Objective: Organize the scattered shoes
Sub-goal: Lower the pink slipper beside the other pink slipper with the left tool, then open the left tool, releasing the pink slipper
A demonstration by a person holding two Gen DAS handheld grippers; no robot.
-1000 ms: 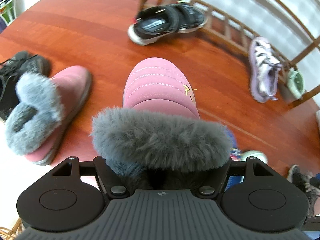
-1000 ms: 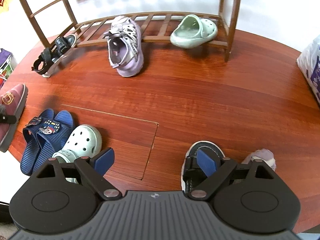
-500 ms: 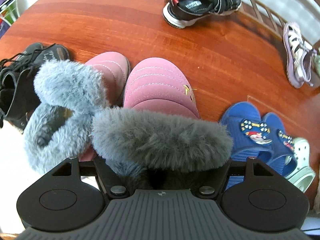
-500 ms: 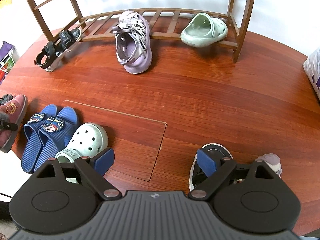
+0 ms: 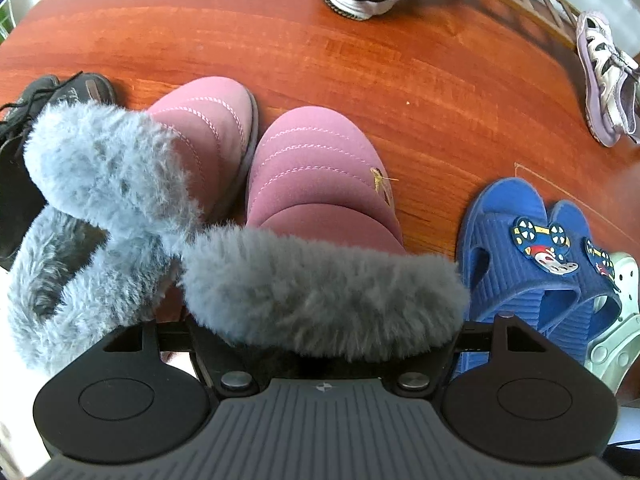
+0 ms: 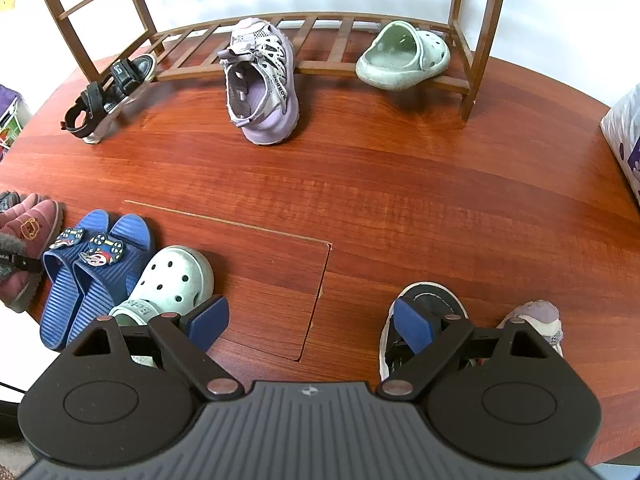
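Grey fur fills the bottom centre of the left wrist view: it is the collar of the pink slipper (image 5: 320,184), and it sits between the fingers of the left gripper (image 5: 324,320).
- The finger pads are buried in the fur and unseen. The collar spans the full gap, so I read this as a grasp on the slipper. The jaws have just been opening a little with the collar between them, probably the start of a release.
- The toe points up-frame, parallel to the second pink slipper (image 5: 200,128) just to its left. They are close enough to be a pair, which explains the placement.
- Blue slides (image 5: 516,248) lie side by side at lower right, already paired.
- A black lace-up shoe (image 5: 24,120) sits at the left edge.

In the right wrist view, the right gripper (image 6: 308,320) hangs released and empty over bare desk (image 6: 400,208).
- A pale green clog (image 6: 176,276) lies by its left finger and a dark sandal (image 6: 428,296) by its right. Both lack partners nearby.
- The partners appear to be at the top of the frame, by the shoe rack (image 6: 320,66): a black strap sandal (image 6: 108,96), a lilac sneaker (image 6: 260,92) and a second green clog (image 6: 400,56).
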